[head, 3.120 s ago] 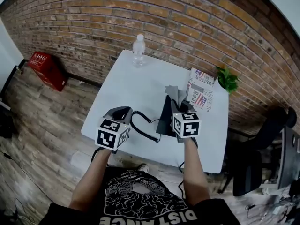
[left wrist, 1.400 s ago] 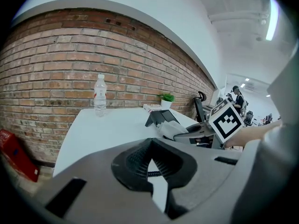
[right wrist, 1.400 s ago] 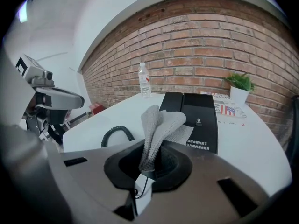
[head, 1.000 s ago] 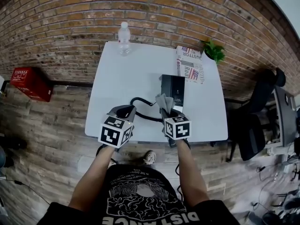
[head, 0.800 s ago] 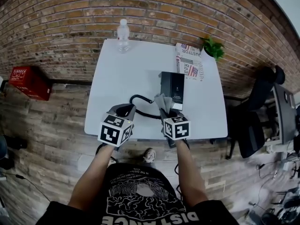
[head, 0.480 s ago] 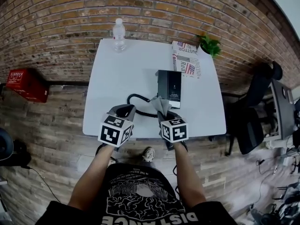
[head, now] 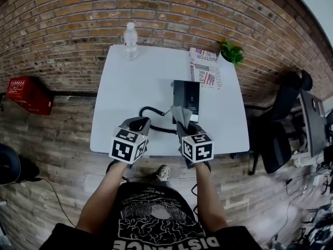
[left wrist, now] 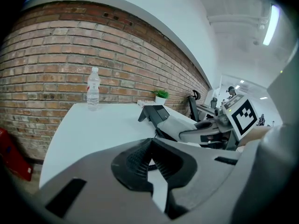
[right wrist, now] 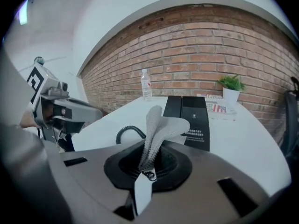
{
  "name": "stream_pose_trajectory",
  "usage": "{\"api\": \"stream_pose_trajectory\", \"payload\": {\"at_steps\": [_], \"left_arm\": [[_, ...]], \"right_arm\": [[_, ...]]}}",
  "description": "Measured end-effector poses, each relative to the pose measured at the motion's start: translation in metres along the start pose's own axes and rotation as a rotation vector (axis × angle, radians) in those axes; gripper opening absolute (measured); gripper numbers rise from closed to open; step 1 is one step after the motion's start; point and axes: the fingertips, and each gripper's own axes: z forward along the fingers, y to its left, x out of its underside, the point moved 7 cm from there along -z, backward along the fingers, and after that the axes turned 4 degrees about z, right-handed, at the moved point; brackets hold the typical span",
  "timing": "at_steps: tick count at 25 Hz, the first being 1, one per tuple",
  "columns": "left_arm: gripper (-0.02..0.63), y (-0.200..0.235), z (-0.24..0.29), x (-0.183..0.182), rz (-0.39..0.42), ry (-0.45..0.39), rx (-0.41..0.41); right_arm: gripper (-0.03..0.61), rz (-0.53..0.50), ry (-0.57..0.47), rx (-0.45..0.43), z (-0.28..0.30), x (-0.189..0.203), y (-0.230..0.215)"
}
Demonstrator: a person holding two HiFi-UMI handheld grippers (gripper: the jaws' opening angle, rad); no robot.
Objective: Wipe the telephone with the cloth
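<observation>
1. Nearest the camera are the person's forearms. The head view cuts the body off at the bottom edge, so nothing below the black t-shirt shows.
2. The left gripper sits on the near-left side of the telephone. Its jaws are pressed together with nothing between them. You only get that from its own view, since from the head its marker cube covers most of it.
3. The right gripper is just on the near side of the telephone, clamped on the grey cloth. The cloth sticks up out of the jaws and flops over at the top.
4. From the head the cloth overlaps the telephone's near edge. No view settles whether it's actually touching.
5. The coiled cord loops out left of the telephone. Its near end runs in behind the grippers and gets lost there.
6. The telephone lies flat on the white table, roughly mid-table. The right gripper view shows small white print on it, too tiny to read.
7. Just beyond the telephone is a newspaper, with a small green plant past that at the far-right corner.
8. Far-left of the telephone a water bottle stands upright at the table's far edge, against the brick wall.
9. Only the head view catches the red box on the floor, well left of the telephone, and the office chair to its right.
</observation>
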Motion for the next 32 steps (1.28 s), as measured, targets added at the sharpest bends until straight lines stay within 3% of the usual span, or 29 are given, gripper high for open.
{"api": "stream_pose_trajectory", "payload": {"at_steps": [7, 14, 24, 32], "left_arm": [[0.006, 0.008, 0.002, -0.005, -0.014, -0.012, -0.027], [0.006, 0.018, 0.0, -0.012, -0.026, -0.04, -0.066], [0.006, 0.036, -0.004, -0.026, -0.034, -0.077, -0.125], [0.006, 0.042, -0.003, -0.023, -0.028, -0.062, -0.136]], "right_arm": [[0.011, -0.053, -0.112, -0.008, -0.009, -0.055, -0.009], [0.011, -0.158, -0.155, -0.016, 0.007, -0.106, -0.017], [0.011, -0.348, -0.034, -0.007, 0.067, -0.135, -0.021], [0.011, -0.303, 0.025, -0.021, 0.1, -0.118, -0.017]]}}
